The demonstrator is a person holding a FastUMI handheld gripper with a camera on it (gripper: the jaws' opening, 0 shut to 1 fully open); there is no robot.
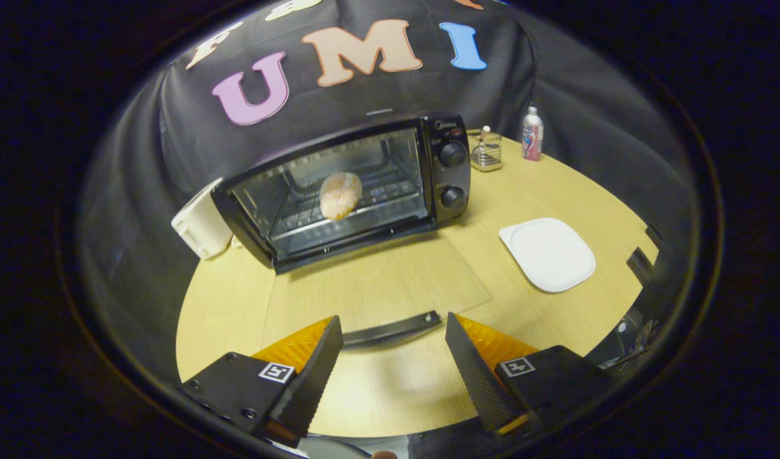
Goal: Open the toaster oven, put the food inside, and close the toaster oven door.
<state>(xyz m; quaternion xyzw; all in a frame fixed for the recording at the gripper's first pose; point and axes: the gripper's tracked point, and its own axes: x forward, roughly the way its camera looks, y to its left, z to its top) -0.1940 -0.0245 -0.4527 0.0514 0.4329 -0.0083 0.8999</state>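
The black toaster oven (450, 169) stands at the back of the round wooden table (555, 319), and its glass door (370, 280) is folded down flat toward me. A round, pale bread roll (340, 195) lies on the wire rack inside the oven. The door's black handle (421, 321) runs crosswise just ahead of my fingers, level with their tips. My gripper (393, 326) is open, with one finger on each side of the handle and nothing pressed between them.
A white, empty plate (548, 254) lies on the table to the right of the door. Behind the oven's right side stand a small glass holder (485, 152) and a bottle (532, 134). A white box-like object (201, 223) sits against the oven's left side.
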